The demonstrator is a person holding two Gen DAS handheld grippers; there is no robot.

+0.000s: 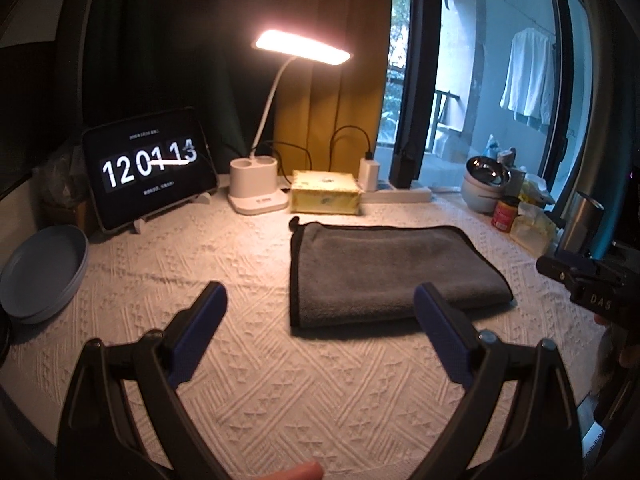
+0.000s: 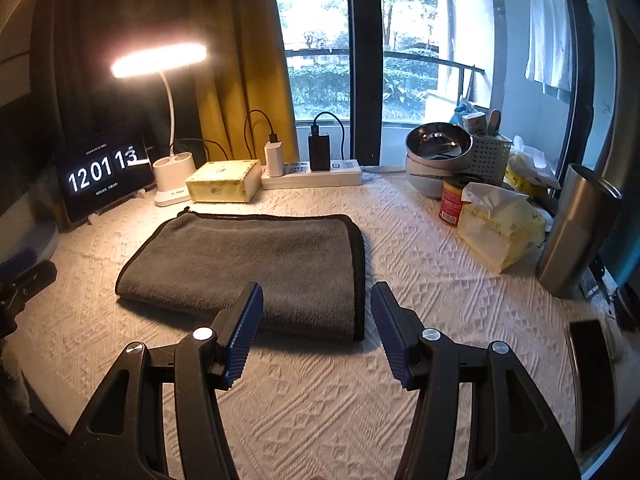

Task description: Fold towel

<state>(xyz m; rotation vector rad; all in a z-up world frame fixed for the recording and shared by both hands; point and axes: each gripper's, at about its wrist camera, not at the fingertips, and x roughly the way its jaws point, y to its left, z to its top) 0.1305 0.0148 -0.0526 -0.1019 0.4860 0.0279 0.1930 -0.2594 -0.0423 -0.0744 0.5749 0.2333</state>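
A grey towel (image 1: 384, 272) with black trim lies folded flat on the white textured tablecloth (image 1: 280, 380); it also shows in the right wrist view (image 2: 256, 264). My left gripper (image 1: 320, 300) is open and empty, hovering just in front of the towel's near left corner. My right gripper (image 2: 316, 300) is open and empty, just in front of the towel's near right corner. Part of the right gripper's body (image 1: 588, 284) shows at the right edge of the left wrist view.
A tablet clock (image 1: 148, 168), lit desk lamp (image 1: 260, 192), yellow box (image 1: 326, 192) and power strip (image 2: 312, 174) line the back. Grey plates (image 1: 44, 272) sit left. Metal bowl (image 2: 438, 144), red can (image 2: 450, 204), tissue pack (image 2: 500, 232) and steel tumbler (image 2: 576, 228) stand right.
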